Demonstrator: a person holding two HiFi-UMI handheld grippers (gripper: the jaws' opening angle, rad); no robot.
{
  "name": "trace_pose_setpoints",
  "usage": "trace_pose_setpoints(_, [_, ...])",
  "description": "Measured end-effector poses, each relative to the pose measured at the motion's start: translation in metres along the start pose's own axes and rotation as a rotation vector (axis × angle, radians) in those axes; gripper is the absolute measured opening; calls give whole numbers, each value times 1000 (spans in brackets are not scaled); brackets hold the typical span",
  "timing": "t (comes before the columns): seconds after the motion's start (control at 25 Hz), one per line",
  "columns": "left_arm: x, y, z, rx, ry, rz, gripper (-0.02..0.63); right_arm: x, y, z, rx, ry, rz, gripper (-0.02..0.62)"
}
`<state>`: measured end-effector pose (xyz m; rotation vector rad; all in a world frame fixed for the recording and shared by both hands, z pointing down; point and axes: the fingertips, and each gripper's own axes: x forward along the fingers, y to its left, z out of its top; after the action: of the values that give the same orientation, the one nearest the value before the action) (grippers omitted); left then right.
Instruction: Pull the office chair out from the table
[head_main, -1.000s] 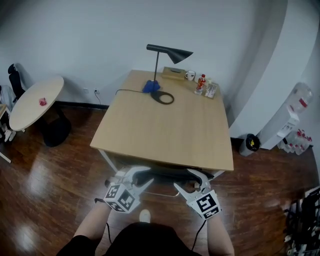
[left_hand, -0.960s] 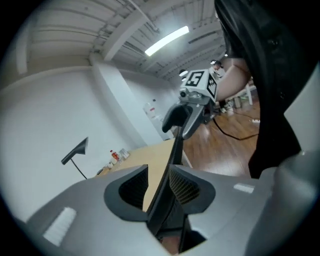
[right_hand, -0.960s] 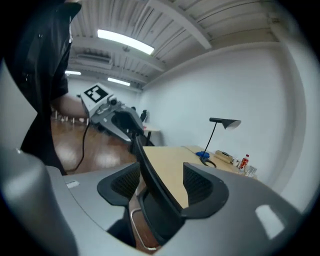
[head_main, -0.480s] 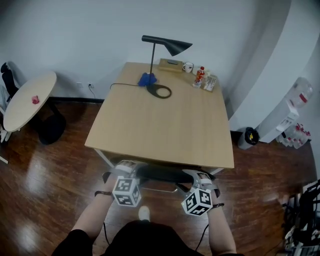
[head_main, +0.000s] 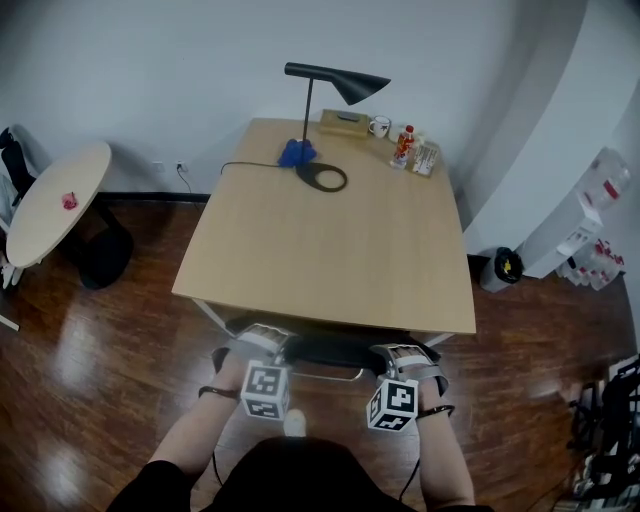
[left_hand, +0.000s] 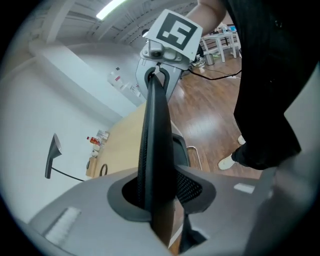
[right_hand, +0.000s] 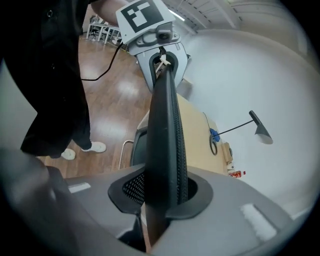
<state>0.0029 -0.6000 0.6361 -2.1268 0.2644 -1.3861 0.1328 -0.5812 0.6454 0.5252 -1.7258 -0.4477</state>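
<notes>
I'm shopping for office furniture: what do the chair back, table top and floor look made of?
Chair back: black mesh in a smooth dark frame, likely plastic; fine holes show. Table top: pale matte wood or laminate, even tone without glare. Floor: dark glossy wood planks, reflecting light.

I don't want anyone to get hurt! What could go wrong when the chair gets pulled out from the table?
1. The left tool and right tool have just been closing on the thin top edge of the office chair's backrest. A hard pull might slip them off.
2. The person's shoe sits right behind the chair, so it could roll onto it.
3. The chair is tucked under the table. If it catches, the lamp may wobble.
</notes>
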Motion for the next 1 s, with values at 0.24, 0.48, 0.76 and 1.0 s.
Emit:
trace_pose_setpoints(0.24, [-1,-3,1,-5,6,-39,101,-2,5,0,1,0,48,77])
trace_pose_setpoints(0.48, [0,-10,6,-6,20,-81,94,-5,13,-5,8,-4,93,67])
trace_pose_setpoints(0.76, [-9,-23,9,-19,29,-111,91,-14,25,-2,16,-6,154,66])
trace_pose_setpoints(1.0, [-19,-38,16,-33,37,-105,91,-24,39,-1,10,-13,180,66])
